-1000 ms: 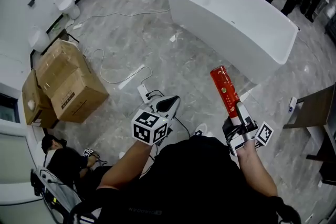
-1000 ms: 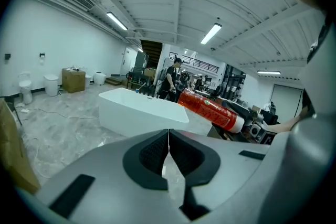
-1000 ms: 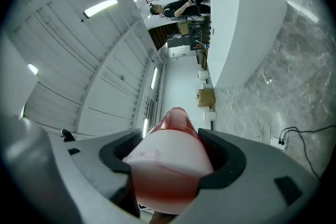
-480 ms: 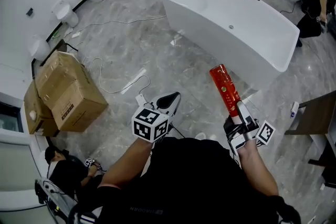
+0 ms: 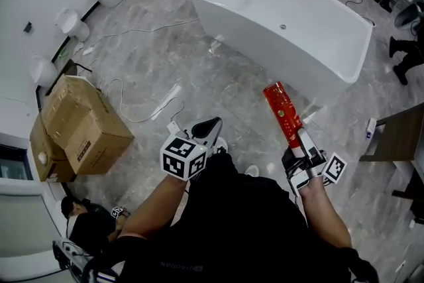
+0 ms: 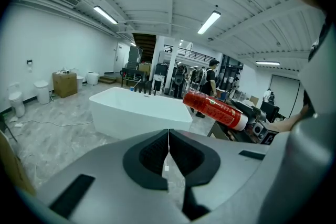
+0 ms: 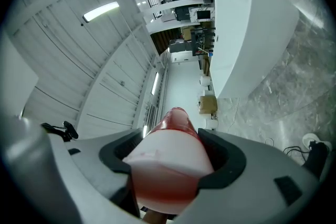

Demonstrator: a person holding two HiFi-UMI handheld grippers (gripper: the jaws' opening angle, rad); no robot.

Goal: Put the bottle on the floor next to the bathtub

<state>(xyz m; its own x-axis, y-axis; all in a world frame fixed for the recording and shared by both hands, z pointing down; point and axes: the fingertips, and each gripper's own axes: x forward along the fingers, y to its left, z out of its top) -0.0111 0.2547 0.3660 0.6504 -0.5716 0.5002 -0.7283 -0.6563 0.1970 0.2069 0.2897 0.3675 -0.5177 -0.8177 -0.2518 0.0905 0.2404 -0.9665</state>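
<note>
Red, the bottle [image 5: 283,113] is clamped in our right hand-held gripper [image 5: 302,143] above the floor [image 5: 159,56] near the bathtub [image 5: 265,43], while our left hand-held gripper [image 5: 207,129] has its jaws together, empty.

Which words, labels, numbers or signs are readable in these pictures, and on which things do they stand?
No text can be read for certain.
red bottle: gold print, too small to read.
cardboard box: dark printed label, too blurred to read.
person's dark top: faint lettering near the hem, too blurred to read.
</note>
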